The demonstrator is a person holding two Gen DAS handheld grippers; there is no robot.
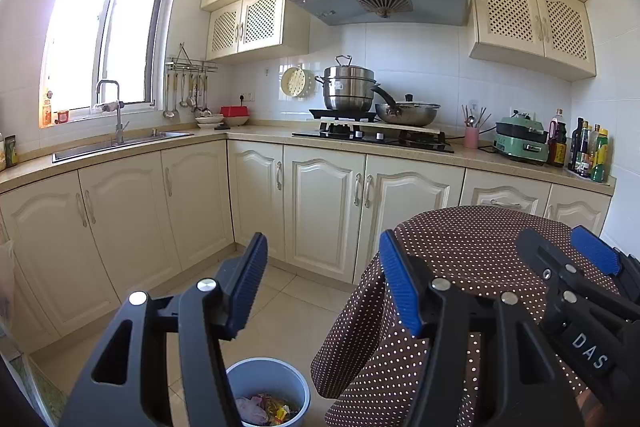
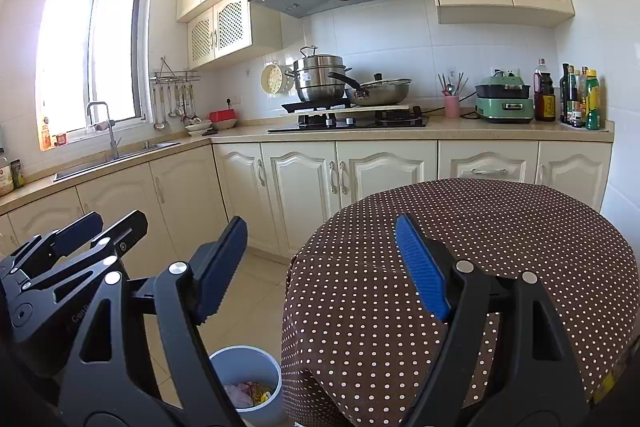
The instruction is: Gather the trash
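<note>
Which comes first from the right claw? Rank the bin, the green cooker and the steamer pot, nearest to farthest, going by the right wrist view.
From the right claw:
1. Bin, on the floor just below, left of the table.
2. Green cooker, on the counter to the right.
3. Steamer pot, on the stove at the back wall.

The last two are close; the ranking is tentative.

A: How many bins and tables are there?
B: One grey trash bin on the floor, and one round table in a dotted cloth.
A: And on the stove?
B: Two: one stacked steamer pot and one lidded wok. There is one green cooker on the counter, and one pink utensil cup.
</note>
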